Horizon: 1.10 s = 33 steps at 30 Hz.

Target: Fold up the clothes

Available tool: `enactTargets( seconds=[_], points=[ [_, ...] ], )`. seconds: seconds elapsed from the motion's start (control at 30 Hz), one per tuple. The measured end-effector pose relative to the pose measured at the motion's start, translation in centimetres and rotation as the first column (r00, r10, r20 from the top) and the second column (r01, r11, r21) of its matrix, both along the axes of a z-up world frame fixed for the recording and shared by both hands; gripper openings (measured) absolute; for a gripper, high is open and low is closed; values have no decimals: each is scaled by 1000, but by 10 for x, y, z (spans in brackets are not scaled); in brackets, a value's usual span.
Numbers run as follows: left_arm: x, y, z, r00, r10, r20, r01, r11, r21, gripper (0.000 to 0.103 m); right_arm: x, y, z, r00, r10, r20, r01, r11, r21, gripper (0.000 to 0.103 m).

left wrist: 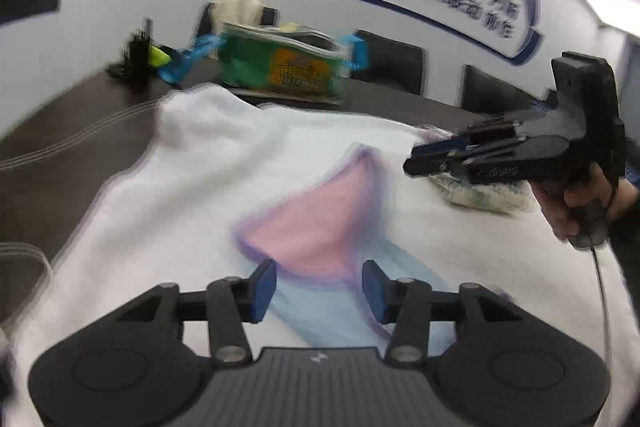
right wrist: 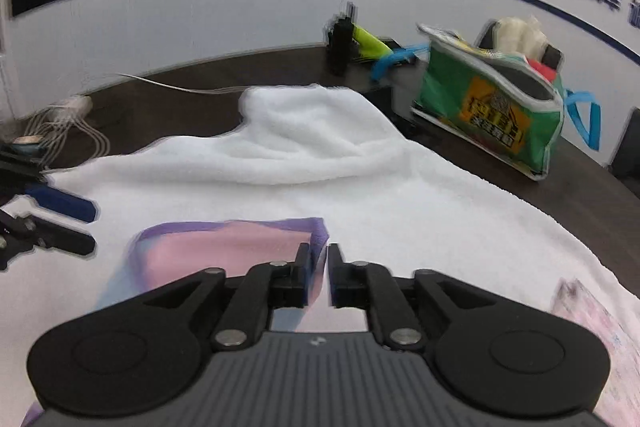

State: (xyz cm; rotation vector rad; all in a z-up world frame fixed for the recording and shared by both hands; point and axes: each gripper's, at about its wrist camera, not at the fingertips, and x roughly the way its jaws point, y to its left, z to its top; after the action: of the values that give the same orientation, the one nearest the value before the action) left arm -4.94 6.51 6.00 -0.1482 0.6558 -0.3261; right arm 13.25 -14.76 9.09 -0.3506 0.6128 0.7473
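A: Where's the garment now?

B: The small pink fabric piece with purple-and-pale-blue edging (left wrist: 308, 227) lies on the white fluffy towel (right wrist: 320, 155) spread over the dark brown table (right wrist: 580, 183). Looks like one corner is turned over, so I'd judge the fold begun, not finished; motion blur hides the edges.

A: Tongs?

B: Left gripper (left wrist: 319, 285) hovers above the near edge of the garment, jaws wide apart, nothing between them. Right gripper (right wrist: 319, 273) is narrowed almost to closing over the purple corner. Whether cloth is actually pinched, I cannot tell; the left view shows it in the air with the jaws together.

A: Anything nearby?

B: Green printed zip bag (right wrist: 488, 115) at the far side, well apart. A patterned cloth (left wrist: 476, 193) waits beside the right gripper, seemingly unfolded. So most work is left.
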Motion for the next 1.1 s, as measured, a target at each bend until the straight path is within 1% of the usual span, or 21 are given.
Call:
enactTargets(
  seconds=[0.03, 0.07, 0.17, 0.2, 0.23, 0.37, 0.5, 0.57, 0.6, 0.63, 0.67, 0.8, 0.83, 0.87, 0.9, 0.93, 0.97, 1.0, 1.03, 1.07, 1.1],
  points=[
    [-13, -6, -4, 1000, -20, -7, 20, 999, -35, 46, -18, -16, 4, 1000, 30, 2, -30, 999, 24, 42],
    [-26, -13, -9, 999, -43, -23, 41, 997, -72, 46, -38, -33, 8, 997, 73, 0, -73, 996, 51, 47],
    [-56, -42, -23, 984, -169, -51, 160, 976, -148, 46, -88, -76, 3, 983, 172, -57, -168, 982, 82, 50],
    [-63, -50, -27, 981, -187, -51, 178, 974, -140, 46, -104, -90, -1, 976, 201, -79, -194, 977, 90, 50],
    [-67, -58, -29, 981, -188, -47, 182, 977, -111, 46, -118, -102, -5, 971, 218, -102, -209, 974, 92, 50],
    [-82, -88, -37, 980, -196, -32, 196, 981, 6, 51, -158, -136, -32, 963, 193, -187, -174, 978, 115, 50],
    [-98, -118, -45, 979, -205, -18, 205, 971, 124, 49, -170, -144, -49, 964, 187, -191, -157, 974, 162, 51],
    [-100, -127, -49, 977, -212, -19, 212, 964, 161, 6, -167, -136, -56, 960, 195, -202, -162, 972, 172, 49],
    [-97, -124, -49, 975, -219, -28, 221, 965, 141, 1, -166, -133, -60, 957, 201, -208, -166, 971, 172, 36],
    [-97, -119, -48, 970, -240, -40, 243, 964, 106, 1, -166, -131, -63, 954, 209, -214, -175, 970, 167, 13],
    [-99, -114, -45, 962, -268, -53, 271, 960, 68, 1, -169, -131, -63, 951, 218, -220, -184, 969, 165, 6],
    [-108, -92, -36, 921, -382, -75, 377, 923, -70, 2, -188, -137, -58, 934, 250, -254, -212, 963, 167, 2],
    [-108, -84, -34, 912, -405, -72, 396, 912, -112, 4, -197, -141, -56, 930, 255, -266, -215, 962, 170, 2],
    [-105, -73, -29, 908, -413, -68, 400, 904, -153, 6, -206, -145, -53, 925, 261, -278, -219, 960, 173, 2],
    [-100, -59, -23, 907, -416, -64, 398, 897, -192, 12, -215, -148, -51, 920, 267, -287, -226, 959, 170, 3],
    [-92, -45, -16, 921, -386, -50, 369, 907, -202, 27, -223, -149, -48, 921, 275, -278, -238, 958, 157, 6],
    [-81, -29, -7, 942, -335, -30, 323, 926, -196, 36, -228, -151, -43, 930, 276, -244, -241, 957, 163, 8],
    [-67, -16, 1, 964, -265, -16, 259, 952, -166, 49, -228, -154, -35, 939, 271, -211, -232, 953, 194, 19],
    [-48, -6, 7, 984, -178, -20, 175, 978, -113, 50, -222, -157, -28, 949, 254, -184, -209, 949, 235, 41],
    [-26, 2, 11, 996, -86, -28, 85, 995, -54, 49, -212, -157, -21, 964, 218, -150, -172, 948, 268, 52],
    [-2, 8, 11, 999, -20, -43, 20, 1000, -8, 48, -196, -151, -15, 982, 152, -116, -115, 955, 274, 64]
  ],
)
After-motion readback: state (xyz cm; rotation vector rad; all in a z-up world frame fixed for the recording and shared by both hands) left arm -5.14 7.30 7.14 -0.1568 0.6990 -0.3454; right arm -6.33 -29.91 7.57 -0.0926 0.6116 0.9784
